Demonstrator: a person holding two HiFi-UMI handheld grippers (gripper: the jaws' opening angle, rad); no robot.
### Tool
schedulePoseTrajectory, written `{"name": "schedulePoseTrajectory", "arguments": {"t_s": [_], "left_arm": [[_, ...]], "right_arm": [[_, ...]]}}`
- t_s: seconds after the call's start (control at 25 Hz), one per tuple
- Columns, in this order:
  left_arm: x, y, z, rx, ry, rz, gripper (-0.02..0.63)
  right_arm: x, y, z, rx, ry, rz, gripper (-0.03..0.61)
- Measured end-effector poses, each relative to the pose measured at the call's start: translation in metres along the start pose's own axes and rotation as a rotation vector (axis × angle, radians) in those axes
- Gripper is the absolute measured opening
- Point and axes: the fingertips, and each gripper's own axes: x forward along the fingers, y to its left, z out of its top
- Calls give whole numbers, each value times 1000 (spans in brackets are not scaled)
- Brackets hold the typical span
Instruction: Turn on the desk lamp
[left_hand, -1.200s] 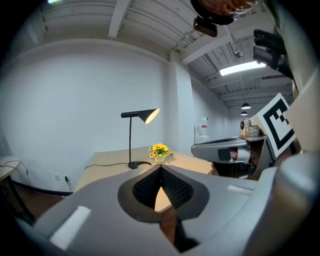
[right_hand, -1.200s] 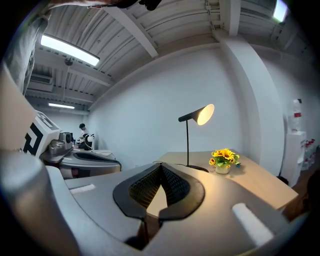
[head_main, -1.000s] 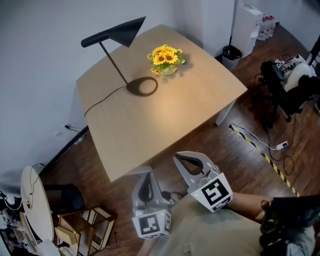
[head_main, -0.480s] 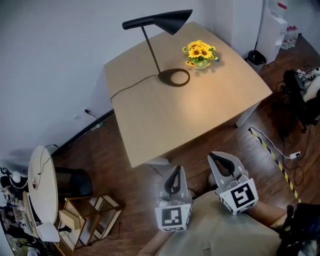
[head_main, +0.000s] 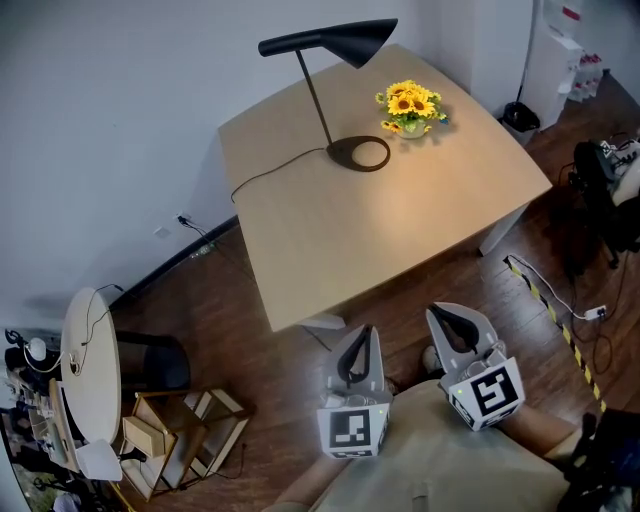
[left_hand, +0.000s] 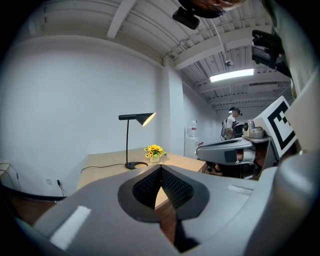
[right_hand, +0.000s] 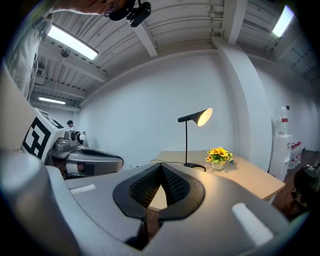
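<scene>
The black desk lamp stands at the far side of the light wooden table, its ring base beside a pot of sunflowers. Its cone shade glows in both gripper views, and warm light lies on the tabletop near the base. Both grippers are held close to the person's torso, well short of the table's near edge. My left gripper is shut with nothing in it. My right gripper is also shut and empty. The lamp sits far ahead of the jaws.
A power cord runs from the lamp base off the table's left edge. On the floor at left are a white round stand, a black bin and wooden frames. A taped cable and a dark chair are at right.
The head view has swung, so the table and lamp now sit further right and higher in the picture. Both grippers stay shut near the torso, only slightly shifted. The lamp's light looks the same.
</scene>
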Motion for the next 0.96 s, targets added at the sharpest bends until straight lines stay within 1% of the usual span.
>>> {"name": "schedulePoseTrajectory", "arguments": {"t_s": [0.2, 0.68, 0.96], "left_arm": [[2, 3, 1, 1, 6, -1, -2], [8, 19, -1, 0, 7, 29, -2], [12, 25, 2, -3, 4, 31, -2]], "right_arm": [[6, 10, -8, -13, 42, 44, -3], [23, 8, -1, -15, 27, 60, -3], [31, 9, 2, -19, 20, 67, -3]]}}
